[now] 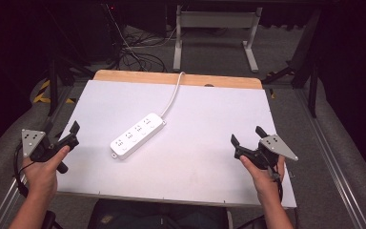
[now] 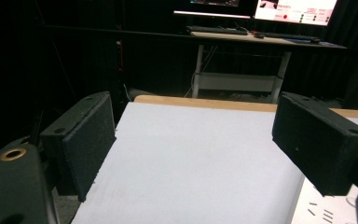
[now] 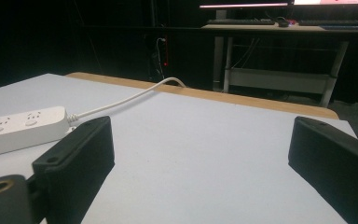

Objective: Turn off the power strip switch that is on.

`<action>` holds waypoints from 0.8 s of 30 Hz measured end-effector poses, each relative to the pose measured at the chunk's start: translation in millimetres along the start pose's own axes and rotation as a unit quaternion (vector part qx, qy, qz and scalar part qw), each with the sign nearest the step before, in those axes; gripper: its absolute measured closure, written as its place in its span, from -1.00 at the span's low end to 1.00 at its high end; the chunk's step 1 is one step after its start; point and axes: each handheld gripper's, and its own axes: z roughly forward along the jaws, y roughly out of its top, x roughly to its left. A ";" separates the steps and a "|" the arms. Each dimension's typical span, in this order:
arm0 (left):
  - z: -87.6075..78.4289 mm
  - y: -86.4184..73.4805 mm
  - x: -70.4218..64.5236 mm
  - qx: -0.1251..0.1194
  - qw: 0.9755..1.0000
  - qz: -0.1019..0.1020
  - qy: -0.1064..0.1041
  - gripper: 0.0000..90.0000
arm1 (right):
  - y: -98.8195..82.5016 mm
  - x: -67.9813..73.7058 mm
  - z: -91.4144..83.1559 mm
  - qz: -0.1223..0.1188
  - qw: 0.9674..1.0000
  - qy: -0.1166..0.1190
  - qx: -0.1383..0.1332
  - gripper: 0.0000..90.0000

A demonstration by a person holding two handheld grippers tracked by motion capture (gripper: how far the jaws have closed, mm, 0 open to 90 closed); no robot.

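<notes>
White power strip (image 1: pixel 137 135) lying diagonally mid-table (image 1: pixel 209 176), cord (image 1: pixel 172 98) running off the far edge. Left gripper (image 1: pixel 66 135) and right gripper (image 1: pixel 249 138) at opposite near sides, jaws spread, empty. Desk with monitors (image 2: pixel 256 39) beyond, seen from the gripper views.

The white power strip (image 1: pixel 137 135) on the bench carries small dark markings beside each of its sockets, but they are too small and blurred to be read (they could be letters or numbers, it cannot be told which). Monitors (image 2: pixel 294 10) on the far desk, seen in the left gripper view, show pale windows with red spots and thin lines of text, none of it legible. No other label, brand, number or sign can be made out.
</notes>
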 end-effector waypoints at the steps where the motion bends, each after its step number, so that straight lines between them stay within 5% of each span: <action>1: -0.1 0.1 0.3 0.001 1.000 -0.001 0.000 -0.69 | 0.2 0.4 -0.3 -0.001 1.000 0.001 -0.001 -0.84; 10: 0.3 -0.1 -3.6 0.003 1.000 0.010 -0.005 -0.63 | 0.8 3.6 -2.5 -0.009 1.000 0.001 0.000 -0.84; 13: 0.4 0.4 -2.7 0.001 1.000 0.009 -0.002 -0.26 | 0.3 2.4 -2.8 -0.007 1.000 0.000 0.000 -0.84; 15: -1.0 1.4 -0.3 -0.004 1.000 0.011 -0.011 0.26 | 0.2 2.1 -2.9 -0.005 1.000 0.000 0.000 -0.84; 20: -3.6 4.0 5.0 -0.013 1.000 0.000 -0.017 0.82 | 0.3 2.4 -2.9 -0.005 1.000 0.002 0.001 -0.84; 24: -4.7 8.8 7.2 -0.011 1.000 0.000 -0.028 1.00 | 0.1 2.7 -1.7 -0.006 1.000 0.004 0.003 -0.83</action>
